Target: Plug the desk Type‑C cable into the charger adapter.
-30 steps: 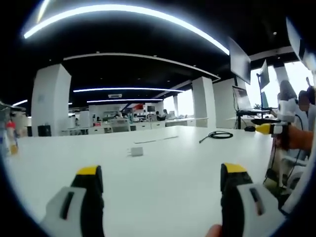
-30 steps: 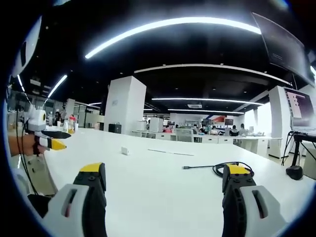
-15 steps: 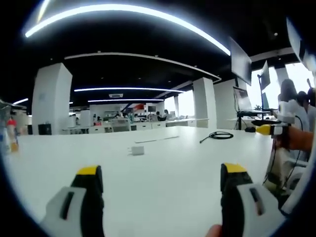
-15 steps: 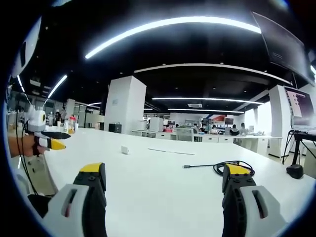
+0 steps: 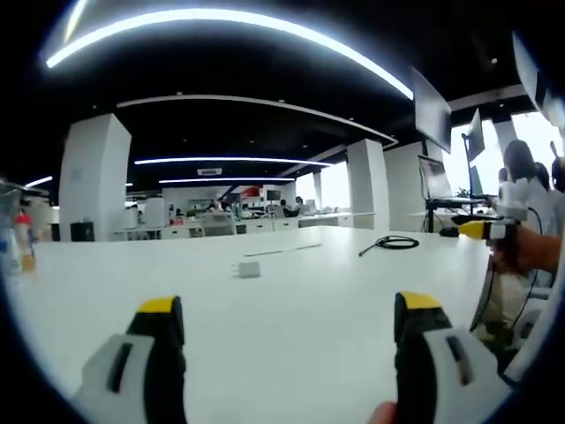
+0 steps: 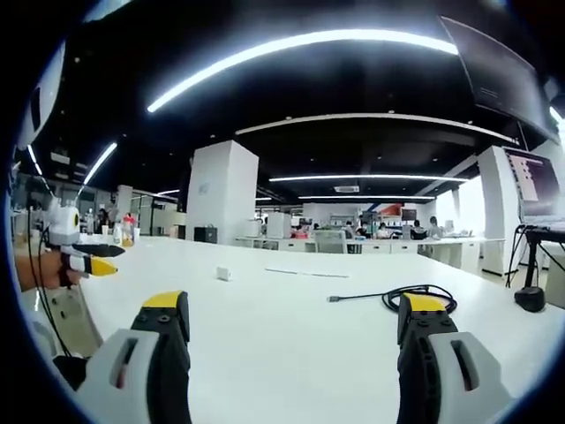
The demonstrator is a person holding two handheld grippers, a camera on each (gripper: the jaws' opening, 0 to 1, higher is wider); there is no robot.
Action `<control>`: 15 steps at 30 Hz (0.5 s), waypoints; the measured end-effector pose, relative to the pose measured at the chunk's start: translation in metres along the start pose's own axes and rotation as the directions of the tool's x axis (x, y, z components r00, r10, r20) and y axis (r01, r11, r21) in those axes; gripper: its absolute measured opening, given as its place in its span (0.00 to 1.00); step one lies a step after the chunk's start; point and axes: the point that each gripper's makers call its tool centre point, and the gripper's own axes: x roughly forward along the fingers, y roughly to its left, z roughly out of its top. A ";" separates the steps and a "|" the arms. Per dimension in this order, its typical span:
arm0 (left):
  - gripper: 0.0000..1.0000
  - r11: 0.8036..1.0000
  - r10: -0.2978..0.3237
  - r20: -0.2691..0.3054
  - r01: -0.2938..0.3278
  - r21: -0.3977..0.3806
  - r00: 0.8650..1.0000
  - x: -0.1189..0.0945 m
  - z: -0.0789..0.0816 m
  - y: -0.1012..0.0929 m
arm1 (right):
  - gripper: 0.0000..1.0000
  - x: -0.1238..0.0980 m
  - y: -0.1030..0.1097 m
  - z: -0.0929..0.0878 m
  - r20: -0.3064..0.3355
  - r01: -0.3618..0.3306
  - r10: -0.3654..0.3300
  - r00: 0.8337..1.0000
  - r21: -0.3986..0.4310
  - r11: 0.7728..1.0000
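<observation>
While both hover low over the white counter [image 5: 291,327], left gripper [image 5: 287,309] and right gripper [image 6: 291,305] are released, jaws wide, nothing between them. White charger adapter [image 5: 248,268] lies mid-counter, well ahead. Black Type-C cable [image 6: 415,299], coiled, lies well apart from the adapter, unplugged, its plug end pointing toward it, nearer the right gripper.

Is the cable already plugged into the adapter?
No: in the right gripper view the cable lies apart from the adapter on the table.
</observation>
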 end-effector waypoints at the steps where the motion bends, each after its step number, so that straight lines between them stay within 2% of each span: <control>1: 1.00 1.000 -0.002 -0.002 0.002 -0.002 1.000 0.000 0.000 0.000 | 1.00 0.000 0.000 0.000 -0.001 -0.001 0.001 1.000 0.001 1.000; 15: 1.00 1.000 -0.020 -0.016 0.020 0.004 1.000 0.000 -0.003 -0.004 | 1.00 0.004 0.009 0.004 -0.003 -0.029 0.029 1.000 -0.014 0.999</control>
